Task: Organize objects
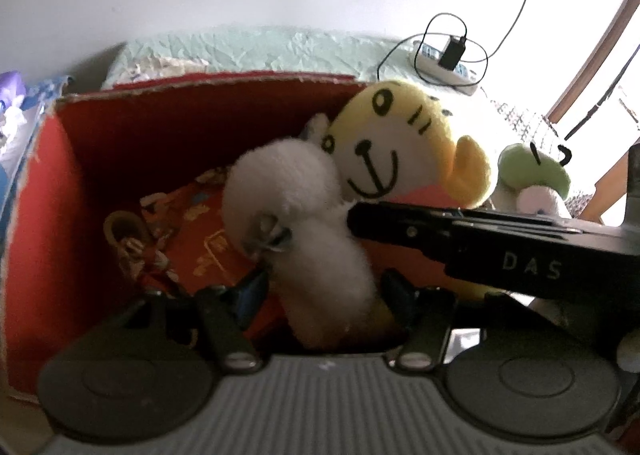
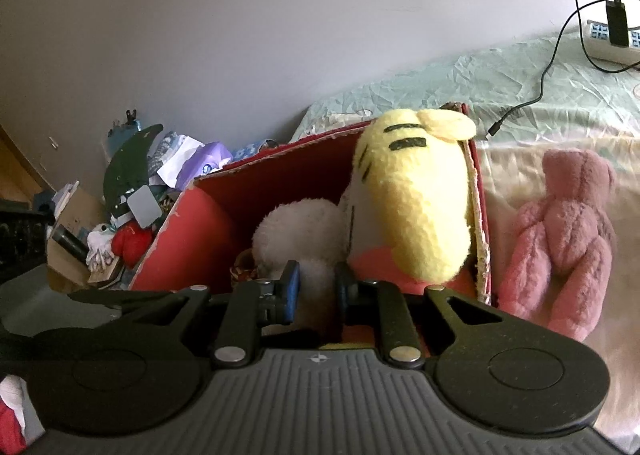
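A: Where is the white plush toy (image 1: 304, 223) right now?

B: Inside the red cardboard box (image 1: 48, 215), standing up at the near wall, leaning against the yellow plush toy (image 1: 392, 147), which sits in the box's right corner with its head above the rim.

A: And the left gripper (image 1: 324, 291)?

B: Its jaws sit narrow on either side of the white toy's lower body; I cannot tell if the pads press into the fluff.

A: The right gripper (image 2: 314, 287)?

B: Its jaws are close together around the same white toy, the blue pads (image 2: 291, 287) set against the fluff on both sides, so it holds it.

A: Anything outside the box?

B: A pink plush bear (image 2: 560, 239) lies on the bed (image 2: 440, 83) just right of the box. A green-capped plush (image 1: 532, 175) sits beyond the yellow one. A power strip (image 1: 448, 63) with a black charger lies farther back on the bed.
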Demonstrator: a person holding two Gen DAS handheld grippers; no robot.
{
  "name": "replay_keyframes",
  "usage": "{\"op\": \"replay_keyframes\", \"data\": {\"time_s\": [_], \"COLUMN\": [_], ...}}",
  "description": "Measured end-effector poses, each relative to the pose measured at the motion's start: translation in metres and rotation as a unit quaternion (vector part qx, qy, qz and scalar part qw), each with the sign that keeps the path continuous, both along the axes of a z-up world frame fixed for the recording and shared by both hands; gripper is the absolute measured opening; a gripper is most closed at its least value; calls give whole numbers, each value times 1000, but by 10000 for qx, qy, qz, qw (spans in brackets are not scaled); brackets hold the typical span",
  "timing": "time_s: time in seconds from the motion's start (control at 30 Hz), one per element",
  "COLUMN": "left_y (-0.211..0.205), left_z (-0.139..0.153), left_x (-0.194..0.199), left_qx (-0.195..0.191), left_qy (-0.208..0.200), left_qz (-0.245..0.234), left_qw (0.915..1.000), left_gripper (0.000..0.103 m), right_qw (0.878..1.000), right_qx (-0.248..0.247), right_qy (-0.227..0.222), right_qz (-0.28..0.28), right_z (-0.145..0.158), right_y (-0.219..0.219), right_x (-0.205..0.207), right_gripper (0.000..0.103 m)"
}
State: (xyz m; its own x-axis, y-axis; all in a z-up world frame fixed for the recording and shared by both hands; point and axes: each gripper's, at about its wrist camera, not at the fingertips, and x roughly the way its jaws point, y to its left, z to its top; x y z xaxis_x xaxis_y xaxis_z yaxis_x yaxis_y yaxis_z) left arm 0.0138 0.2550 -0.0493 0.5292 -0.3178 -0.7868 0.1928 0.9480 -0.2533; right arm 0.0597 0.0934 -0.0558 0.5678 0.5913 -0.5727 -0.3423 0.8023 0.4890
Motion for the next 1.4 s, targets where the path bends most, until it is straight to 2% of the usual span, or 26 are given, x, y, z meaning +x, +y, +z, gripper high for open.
{"op": "replay_keyframes", "data": {"time_s": [0.33,0.97,1.27,1.33,1.4], "left_y": [-13,-18,-22,-24,-24], "left_z": [-5,-7,-3,0,3], "left_x": [3,0,-5,-7,-10], "left_qx": [234,437,612,744,831], "left_qy": [142,66,-32,-117,-203], "left_qz": [82,300,404,470,535], "left_qw": [9996,9986,9973,9961,9949], "left_gripper": [65,77,78,81,97], "right_qw": [9998,9998,9999,9999,9998], "right_qx": [-66,-39,-47,-5,80], "right_qy": [-171,-189,-157,-161,-176], "right_qz": [40,36,32,28,-11], "right_z": [-1,1,4,5,7], "right_y": [-1,-1,0,-2,-6], "right_x": [-5,-9,-13,-16,-19], "right_gripper": [18,21,23,27,32]}}
